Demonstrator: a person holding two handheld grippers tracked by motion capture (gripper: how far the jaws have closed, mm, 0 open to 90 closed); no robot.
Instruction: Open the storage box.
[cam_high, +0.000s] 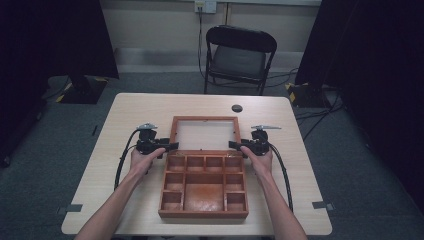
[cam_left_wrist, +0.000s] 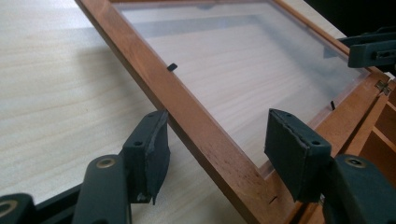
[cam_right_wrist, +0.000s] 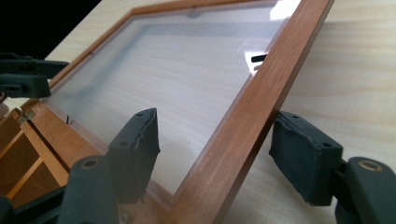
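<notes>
1. Your left tongs (cam_left_wrist: 212, 154) stand spread astride the left rail of the glazed lid (cam_high: 204, 134); one pad sits at the wood, the other clear.
2. Your right tongs (cam_right_wrist: 215, 154) stand spread astride the right rail, not pinching.
3. Risk: neither pair grips, so the lid could drop if nothing else supports it.
4. The wooden box (cam_high: 204, 212), just behind both tongs, shows empty compartments.

Bare table (cam_high: 135, 107) L/R of open lid (cam_high: 204, 118).
</notes>
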